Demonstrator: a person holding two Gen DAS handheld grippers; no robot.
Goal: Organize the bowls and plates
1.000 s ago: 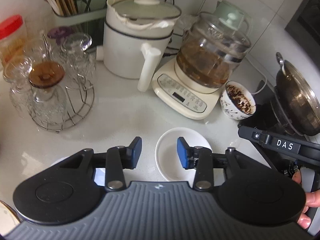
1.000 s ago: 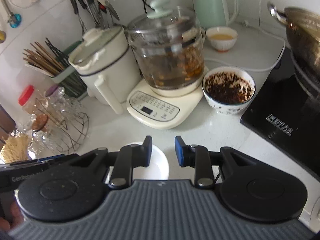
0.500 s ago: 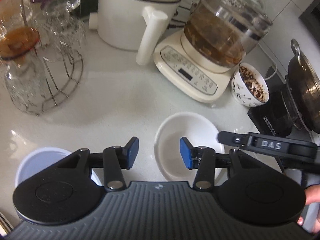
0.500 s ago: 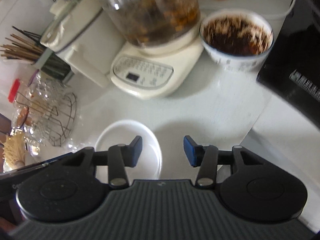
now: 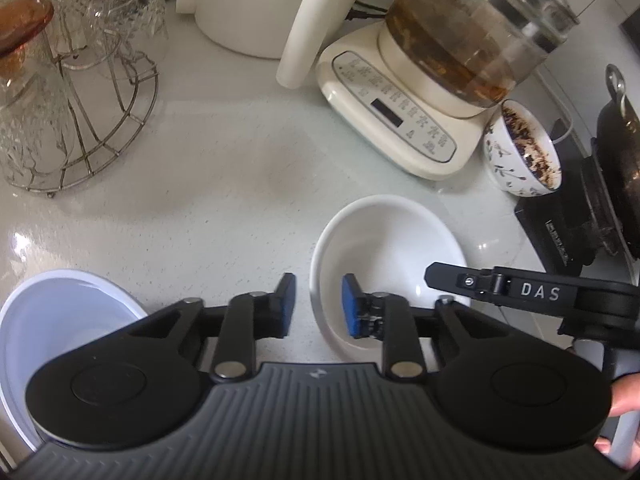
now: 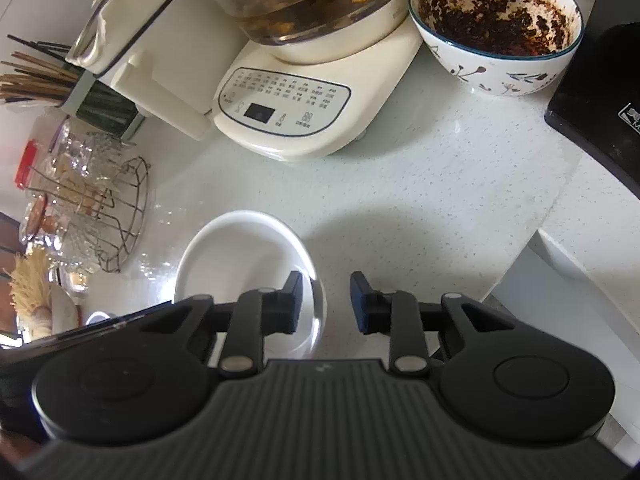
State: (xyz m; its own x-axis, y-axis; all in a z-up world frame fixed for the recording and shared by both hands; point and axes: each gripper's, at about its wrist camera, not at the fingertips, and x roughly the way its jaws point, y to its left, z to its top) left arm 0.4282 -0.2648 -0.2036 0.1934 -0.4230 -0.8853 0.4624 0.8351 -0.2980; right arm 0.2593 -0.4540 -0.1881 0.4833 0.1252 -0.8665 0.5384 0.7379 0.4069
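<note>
The counter is pale white with fine grey speckles. On it sits a plain white dish, and at the near left edge a white bowl with a faint bluish tint. Toward the right edge stands a white bowl with a dark floral pattern and a teal rim, smeared brown-black inside. The kettle base is cream with a black display. The gripper pads are blue on black arms.

Left claw hides blue bowl's near half; wok cropped.
</note>
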